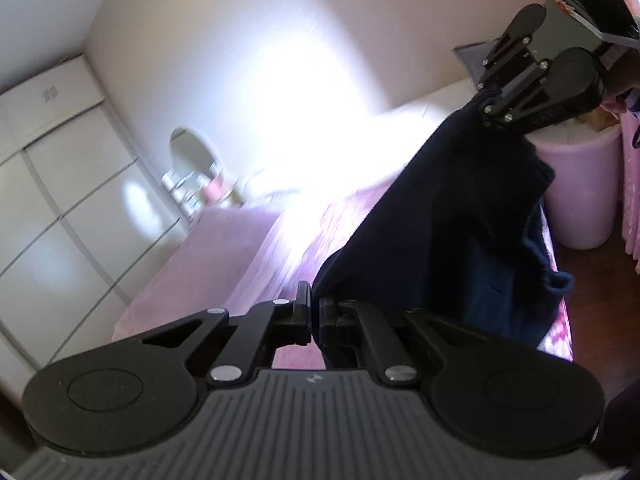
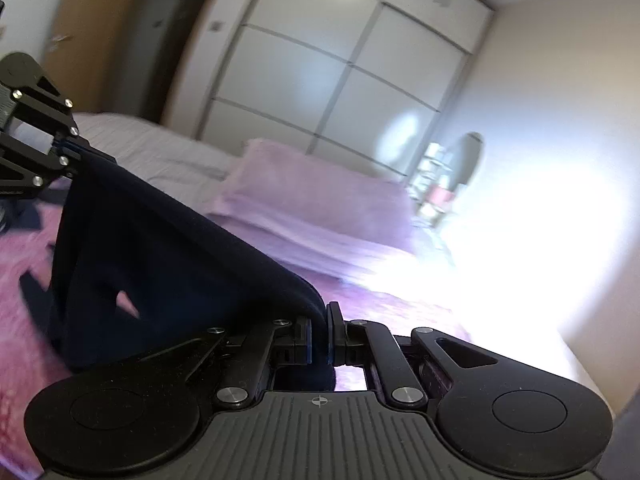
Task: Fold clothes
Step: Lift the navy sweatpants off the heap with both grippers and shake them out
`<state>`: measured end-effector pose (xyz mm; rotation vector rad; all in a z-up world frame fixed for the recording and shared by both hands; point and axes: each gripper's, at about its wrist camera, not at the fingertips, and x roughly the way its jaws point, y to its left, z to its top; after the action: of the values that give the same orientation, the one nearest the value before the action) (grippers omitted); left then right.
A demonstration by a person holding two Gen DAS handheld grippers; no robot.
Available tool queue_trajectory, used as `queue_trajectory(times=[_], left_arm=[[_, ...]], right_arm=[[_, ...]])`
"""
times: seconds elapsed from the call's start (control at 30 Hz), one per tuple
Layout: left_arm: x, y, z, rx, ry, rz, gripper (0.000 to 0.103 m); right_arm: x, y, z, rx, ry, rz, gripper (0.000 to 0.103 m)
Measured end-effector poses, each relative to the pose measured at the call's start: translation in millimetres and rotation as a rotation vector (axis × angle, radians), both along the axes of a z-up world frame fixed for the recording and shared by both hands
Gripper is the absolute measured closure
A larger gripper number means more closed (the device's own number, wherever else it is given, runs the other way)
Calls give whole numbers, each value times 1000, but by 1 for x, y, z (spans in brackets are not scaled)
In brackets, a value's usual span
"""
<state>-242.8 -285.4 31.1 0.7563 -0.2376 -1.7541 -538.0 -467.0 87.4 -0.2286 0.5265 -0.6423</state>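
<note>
- Navy garment (image 1: 452,216) is up in the air over the bed (image 1: 224,256), stretched between the two tools, with the rest hanging down toward the pink floral bedspread (image 2: 24,280).
- Left tool (image 1: 315,312) has its jaws pinched nearly together on one end of the top edge; dark cloth sits right in the narrow gap.
- Right tool (image 2: 319,336) is the same deal, clamped narrow on the other end, fabric bunched between the blue-edged pads.
- Each wrist view catches the other tool across the cloth: right one at (image 1: 490,100), left one at (image 2: 68,156).
- The key relation: the held edge runs roughly straight from one tool to the other, fairly taut, so the garment's long axis looks to be the drop below that line. Neither hand is obviously nearer the bed.
- Probably the lay-down step is next, so both tools would need to lower together to keep that edge level, or the hanging part could bunch up.
- Lavender pillow (image 2: 320,196) and white sliding wardrobe (image 2: 340,68) sit behind; a pink bin (image 1: 580,184) stands beside the bed.
- Both views are a bit blurred, so the garment type is hard to call.
</note>
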Motion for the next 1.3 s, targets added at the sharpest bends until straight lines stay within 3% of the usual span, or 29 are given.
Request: queue_trajectory(times=[0.1,0.2,0.3,0.37,0.4,0.43,0.47,0.5,0.53,0.63,0.73,0.8,0.93,1.03,1.17,1.2,1.23,1.27,1.3], left_arm=[[9,-46,16,13,2,-50,99],[7,-128,4,81,10,-53,98],[11,-223,-36,203,77,50,92],[16,-291,-65,294,135,135,77],[22,-314,-83,337,161,181,62],[27,-336,-101,379,186,226,55],[29,-348,-109,414,193,254,56],[30,-345,-118,429,187,284,56],[38,-345,-123,431,174,315,58],[78,-317,-135,489,184,435,57],[120,-249,-164,583,196,595,57],[136,-204,-179,642,148,661,56],[161,-155,-221,758,53,652,47],[167,-111,-263,842,51,558,42],[167,-63,-315,912,0,440,41],[167,-51,-328,924,-19,414,45],[165,-42,-340,932,-63,400,70],[164,-33,-350,937,-102,387,85],[171,-28,-349,923,-81,385,98]], right_arm=[[-2,-21,19,0,-13,-43,98],[3,-75,13,11,10,-56,98],[31,-148,-20,56,49,-39,98],[64,-203,-55,112,75,-26,98],[79,-226,-76,139,96,-21,98],[92,-249,-97,164,120,-16,97],[96,-273,-121,175,172,-11,77],[111,-293,-143,170,232,-24,42],[119,-306,-161,167,277,-36,35],[129,-318,-197,222,312,0,35],[148,-304,-218,308,331,37,35],[157,-290,-230,376,344,69,35],[181,-244,-252,482,382,153,34],[202,-194,-272,502,436,214,34],[226,-131,-292,533,497,280,35],[235,-116,-301,549,515,294,35],[250,-102,-316,561,536,300,35],[266,-89,-331,573,557,305,35],[279,-76,-345,587,582,306,35]])
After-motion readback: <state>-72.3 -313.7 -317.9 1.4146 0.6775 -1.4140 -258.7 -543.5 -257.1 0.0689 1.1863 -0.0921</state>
